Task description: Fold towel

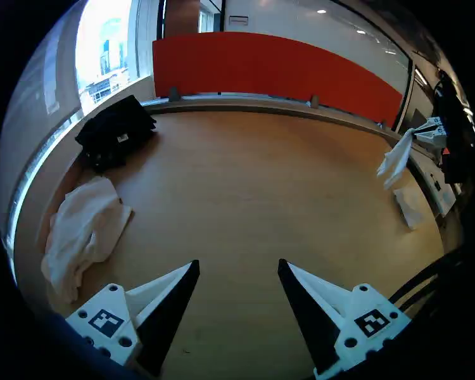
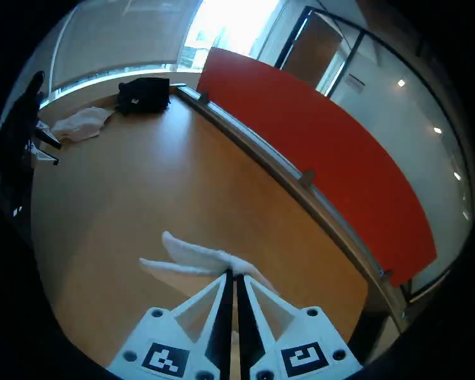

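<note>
While the left gripper (image 1: 238,263) is hovering over the wooden table (image 1: 250,183), its jaws are standing spread wide, with bare tabletop showing between them. In the left gripper view, the right gripper (image 1: 435,132) is sitting far off at the table's right edge. The white towel (image 1: 394,161) is hanging limp from it, lower end close to the tabletop; cannot tell if it is touching. A small white cloth (image 1: 408,207) is lying flat on the table just beside that hanging end. A crumpled towel heap (image 1: 82,234) is lying at the table's left edge, well apart from both grippers. A black bag (image 1: 115,131) is resting behind the heap, near the window (image 1: 104,57). A red partition (image 1: 269,69) is running along the far side of the table.

In the right gripper view, the right gripper's jaws are pressing nearly together, pinching the white towel by an edge right at the tips. The towel is spilling out past the tips in two flaps toward the left, casting a shadow on the wood. The heap and bag are showing far back in the corner, and the partition is running along the right. A dark shape (image 2: 19,126) at the left edge is too dim to make out.
</note>
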`<state>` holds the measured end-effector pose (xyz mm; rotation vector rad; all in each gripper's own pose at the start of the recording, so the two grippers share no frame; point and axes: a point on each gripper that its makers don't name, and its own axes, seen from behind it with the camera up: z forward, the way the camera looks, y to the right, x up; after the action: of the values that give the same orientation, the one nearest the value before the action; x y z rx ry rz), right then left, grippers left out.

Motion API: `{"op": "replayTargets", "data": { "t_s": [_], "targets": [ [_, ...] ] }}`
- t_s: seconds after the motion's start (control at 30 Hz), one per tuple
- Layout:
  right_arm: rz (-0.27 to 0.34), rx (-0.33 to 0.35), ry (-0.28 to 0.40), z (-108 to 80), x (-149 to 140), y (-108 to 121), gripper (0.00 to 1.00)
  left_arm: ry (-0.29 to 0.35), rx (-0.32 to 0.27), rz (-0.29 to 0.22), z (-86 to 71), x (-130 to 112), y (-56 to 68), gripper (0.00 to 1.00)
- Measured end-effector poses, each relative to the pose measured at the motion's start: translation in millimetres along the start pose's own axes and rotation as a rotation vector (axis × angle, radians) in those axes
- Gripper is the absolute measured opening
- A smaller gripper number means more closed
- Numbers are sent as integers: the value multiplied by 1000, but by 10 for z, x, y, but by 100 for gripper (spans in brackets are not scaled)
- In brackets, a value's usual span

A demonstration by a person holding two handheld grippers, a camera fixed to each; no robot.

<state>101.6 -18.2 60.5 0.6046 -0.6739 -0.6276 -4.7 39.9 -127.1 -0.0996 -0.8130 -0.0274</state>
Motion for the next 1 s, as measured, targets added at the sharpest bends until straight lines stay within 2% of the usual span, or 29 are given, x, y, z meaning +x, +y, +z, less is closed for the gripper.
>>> {"op": "replayTargets", "data": {
  "t_s": [0.3,0.5,0.7,1.0],
  "targets": [
    [23,-43,-47,-112,-340,421,4,-4,7,8,5,15,50,92],
    [29,-55,-87,-176,-587,618,4,-8,11,16,12,24,86,92],
    [47,-65,-104,-214,-744,727,4,-12,11,18,23,28,136,92],
    [56,-70,-119,-235,-884,757,4,-11,6,23,43,63,192,92]
  ]
}}
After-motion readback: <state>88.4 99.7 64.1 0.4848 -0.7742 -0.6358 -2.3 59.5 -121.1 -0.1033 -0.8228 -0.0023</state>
